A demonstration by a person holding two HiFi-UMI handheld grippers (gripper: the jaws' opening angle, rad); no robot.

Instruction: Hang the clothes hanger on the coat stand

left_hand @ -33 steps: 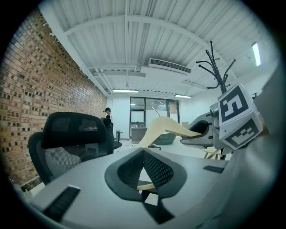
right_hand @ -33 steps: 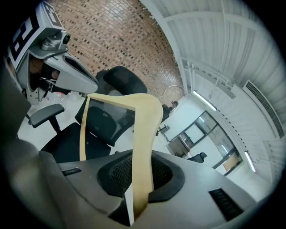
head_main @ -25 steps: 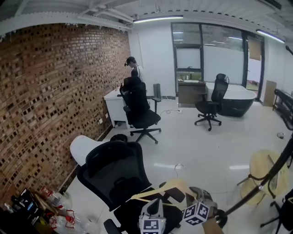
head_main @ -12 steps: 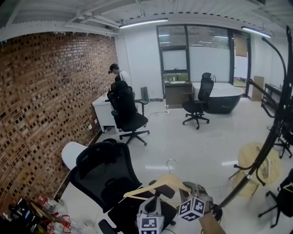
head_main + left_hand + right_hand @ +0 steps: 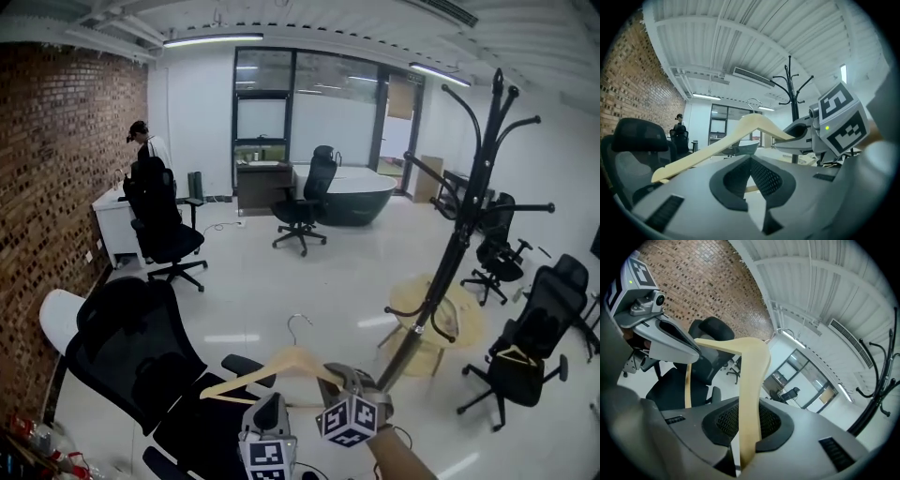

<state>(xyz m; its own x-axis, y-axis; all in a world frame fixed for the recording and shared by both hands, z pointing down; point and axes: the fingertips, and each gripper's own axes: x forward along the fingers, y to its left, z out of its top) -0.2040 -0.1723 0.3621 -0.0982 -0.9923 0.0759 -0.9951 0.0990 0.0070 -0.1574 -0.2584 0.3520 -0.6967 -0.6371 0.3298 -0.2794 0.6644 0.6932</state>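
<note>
Right gripper (image 5: 749, 422) pinches one arm of the wooden hanger (image 5: 272, 363), jaws parted only by its thickness. Left gripper (image 5: 750, 161) has its jaws drawn together on nothing, just under the hanger's other arm. Coat stand (image 5: 466, 211) rises nearby, right of the hanger.

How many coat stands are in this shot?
1: the black coat stand stands right of centre, beside a round wooden table; more could stand out of frame.

Office: black swivel chairs (image 5: 150, 199), white desk (image 5: 109, 221), glass partition (image 5: 309, 105), brick wall (image 5: 47, 206), strip ceiling lights (image 5: 214, 39).
</note>
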